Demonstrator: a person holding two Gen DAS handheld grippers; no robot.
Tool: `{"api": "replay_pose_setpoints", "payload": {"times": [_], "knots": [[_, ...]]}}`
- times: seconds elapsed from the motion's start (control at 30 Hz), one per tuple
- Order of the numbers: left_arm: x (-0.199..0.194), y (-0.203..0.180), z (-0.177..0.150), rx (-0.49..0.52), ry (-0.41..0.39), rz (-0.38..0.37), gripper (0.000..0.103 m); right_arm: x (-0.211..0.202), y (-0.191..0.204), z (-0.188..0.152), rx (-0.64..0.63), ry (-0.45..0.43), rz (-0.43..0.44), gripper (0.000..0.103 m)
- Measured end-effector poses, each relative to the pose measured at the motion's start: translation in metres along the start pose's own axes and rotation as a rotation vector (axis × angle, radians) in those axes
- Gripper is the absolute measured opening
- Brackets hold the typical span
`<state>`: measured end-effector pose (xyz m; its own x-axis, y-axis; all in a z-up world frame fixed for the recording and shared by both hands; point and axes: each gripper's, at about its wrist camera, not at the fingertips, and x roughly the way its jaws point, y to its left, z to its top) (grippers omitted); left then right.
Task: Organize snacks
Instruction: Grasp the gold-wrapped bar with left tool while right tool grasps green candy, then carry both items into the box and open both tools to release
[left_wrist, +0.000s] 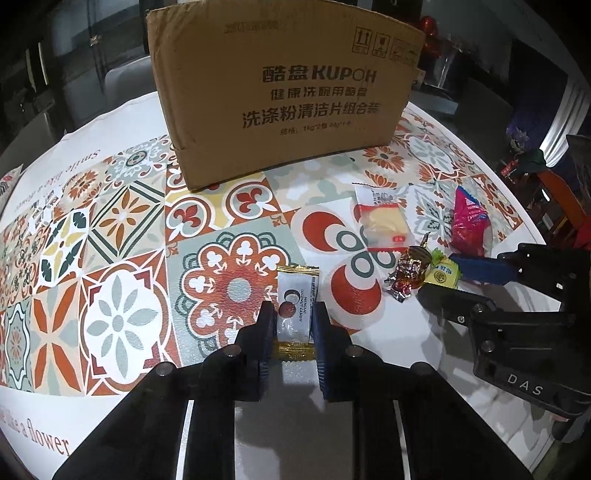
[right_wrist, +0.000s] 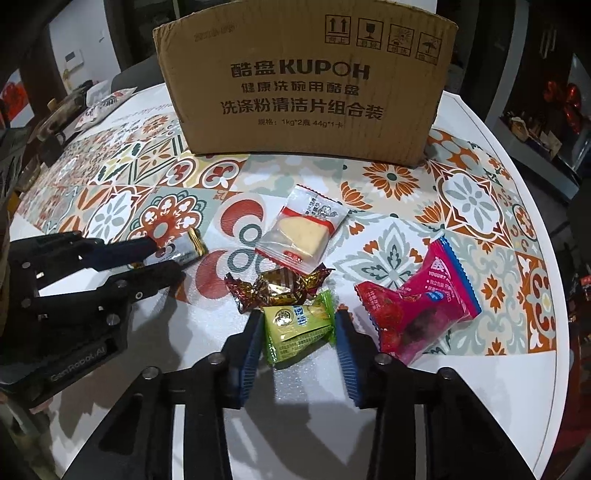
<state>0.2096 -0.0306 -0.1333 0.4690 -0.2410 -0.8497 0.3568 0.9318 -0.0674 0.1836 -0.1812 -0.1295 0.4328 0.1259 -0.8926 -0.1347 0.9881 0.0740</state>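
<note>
My left gripper is shut on a white coconut candy with gold ends, low over the table; it also shows in the right wrist view. My right gripper is open around a green candy lying on the table, its pads close to the wrapper's sides. A brown foil candy lies just beyond it. A clear-and-red cake packet and a pink yogurt snack bag lie nearby. A Kupoh cardboard box stands at the back.
The round table carries a patterned tile mat. A printed bag and dark items sit at the far left edge. A chair back stands behind the table. The white table rim curves on the right.
</note>
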Motion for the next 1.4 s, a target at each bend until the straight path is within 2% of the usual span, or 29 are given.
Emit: {"api": "replay_pose_setpoints", "payload": {"times": [0.3, 0.73, 1.13, 1.4], "knots": [[-0.017, -0.004, -0.001, -0.031, -0.029, -0.02, 0.019, -0.014, -0.002, -0.005, 0.023, -0.025, 0.028, 0.036], [-0.074, -0.013, 0.01, -0.05, -0.145, -0.033, 0.019, -0.059, 0.0, 0.003, 0.024, -0.121, 0.057, 0.036], [-0.114, -0.014, 0.05, -0.046, -0.24, -0.011, 0.019, -0.106, -0.008, 0.045, 0.006, -0.266, 0.052, 0.036], [-0.136, -0.009, 0.081, -0.04, -0.3, 0.01, 0.019, -0.127, -0.01, 0.078, -0.009, -0.328, 0.059, 0.036]]}}
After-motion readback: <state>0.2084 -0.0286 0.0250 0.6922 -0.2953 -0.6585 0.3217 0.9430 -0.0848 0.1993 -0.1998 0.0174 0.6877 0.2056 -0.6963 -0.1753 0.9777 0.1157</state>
